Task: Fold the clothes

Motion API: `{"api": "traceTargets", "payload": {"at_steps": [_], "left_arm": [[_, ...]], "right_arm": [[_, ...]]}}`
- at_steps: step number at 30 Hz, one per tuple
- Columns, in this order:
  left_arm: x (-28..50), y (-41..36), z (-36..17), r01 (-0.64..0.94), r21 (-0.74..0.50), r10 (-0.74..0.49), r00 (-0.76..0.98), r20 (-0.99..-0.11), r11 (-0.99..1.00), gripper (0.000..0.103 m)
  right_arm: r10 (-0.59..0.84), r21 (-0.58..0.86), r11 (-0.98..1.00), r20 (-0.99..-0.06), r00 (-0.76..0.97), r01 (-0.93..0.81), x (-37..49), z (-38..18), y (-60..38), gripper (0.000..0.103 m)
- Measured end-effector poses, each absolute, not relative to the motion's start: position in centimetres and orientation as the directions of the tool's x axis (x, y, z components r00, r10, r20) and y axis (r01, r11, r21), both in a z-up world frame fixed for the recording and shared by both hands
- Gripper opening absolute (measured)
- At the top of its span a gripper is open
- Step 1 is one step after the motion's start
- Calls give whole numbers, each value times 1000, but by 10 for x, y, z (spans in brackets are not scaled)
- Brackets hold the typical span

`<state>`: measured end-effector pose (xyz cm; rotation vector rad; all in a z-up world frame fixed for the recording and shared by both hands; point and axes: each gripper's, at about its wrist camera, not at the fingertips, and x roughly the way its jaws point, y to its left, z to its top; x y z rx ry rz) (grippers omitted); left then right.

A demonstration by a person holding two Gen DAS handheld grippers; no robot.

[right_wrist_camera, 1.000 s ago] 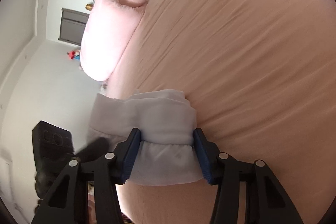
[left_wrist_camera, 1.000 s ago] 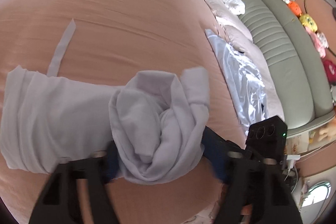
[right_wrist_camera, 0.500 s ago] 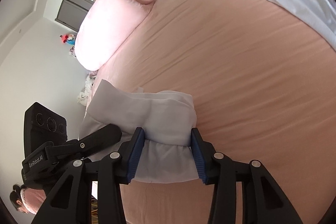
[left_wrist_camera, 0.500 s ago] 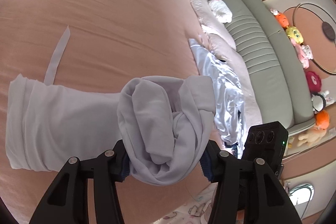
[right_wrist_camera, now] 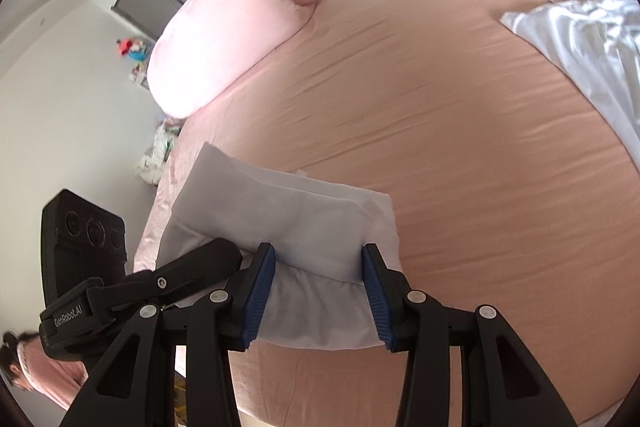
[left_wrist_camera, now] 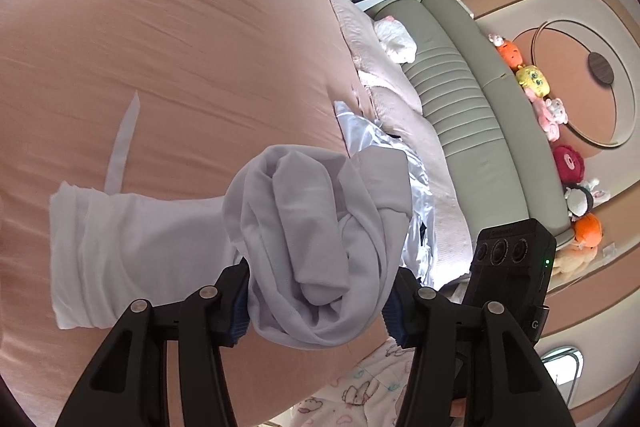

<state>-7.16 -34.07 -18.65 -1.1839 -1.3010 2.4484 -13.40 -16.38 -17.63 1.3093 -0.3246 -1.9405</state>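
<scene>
A pale white garment hangs between my two grippers above the pink bed (left_wrist_camera: 160,47). In the left wrist view its bunched, twisted end (left_wrist_camera: 312,219) fills the jaws of my left gripper (left_wrist_camera: 316,299), which is shut on it. The rest (left_wrist_camera: 132,247) stretches away to the left, and a thin white strip (left_wrist_camera: 124,143) lies on the sheet. In the right wrist view a folded, layered end (right_wrist_camera: 300,223) sits between the blue pads of my right gripper (right_wrist_camera: 318,287), shut on it. The left gripper's body (right_wrist_camera: 160,279) shows close by on the left.
A silvery white garment (left_wrist_camera: 376,143) (right_wrist_camera: 580,39) lies crumpled near the bed's far side. A large pink pillow (right_wrist_camera: 232,39) rests at one end. A grey-green padded headboard (left_wrist_camera: 460,99) carries plush toys (left_wrist_camera: 532,79). A person in pink (right_wrist_camera: 32,379) stands at the lower left.
Both grippers have risen with the garment, which lifts further off the sheet. The right view has rolled and tipped up, showing more of the bed and the pillow.
</scene>
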Motion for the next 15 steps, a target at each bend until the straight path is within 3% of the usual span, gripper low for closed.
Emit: {"api": "traceTargets", "payload": {"at_steps": [15], "left_arm": [[-47, -377, -223, 304, -786, 438, -696, -569, -538, 48]], "right_arm": [[-591, 402, -731, -776, -218, 552, -104, -178, -200, 44]]}}
